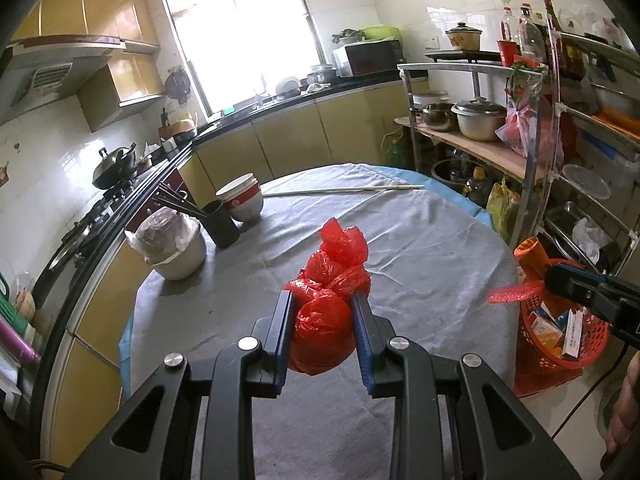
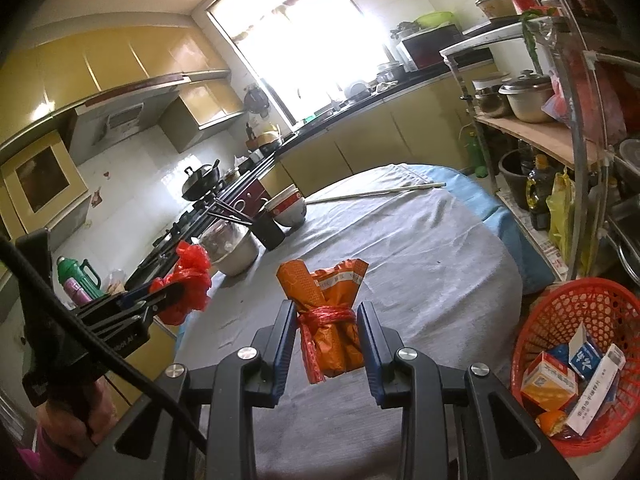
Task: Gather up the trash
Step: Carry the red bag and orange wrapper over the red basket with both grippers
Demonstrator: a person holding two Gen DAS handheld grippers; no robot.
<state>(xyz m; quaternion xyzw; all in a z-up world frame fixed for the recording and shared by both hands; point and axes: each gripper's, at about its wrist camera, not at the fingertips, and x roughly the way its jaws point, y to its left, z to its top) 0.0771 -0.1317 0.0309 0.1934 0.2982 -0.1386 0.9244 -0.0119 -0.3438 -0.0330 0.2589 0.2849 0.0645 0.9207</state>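
- Left gripper (image 1: 322,312): you are pinching the knotted red plastic bag (image 1: 328,300) between its pads, holding it clear above the grey-clothed table (image 1: 420,248).
- Right gripper (image 2: 327,334): you are clamping the orange packet bundle (image 2: 332,320), its long axis running upright.
- Red mesh basket (image 2: 576,300): it is standing off the table's right edge, nearer your right hand; that bundle probably goes first.
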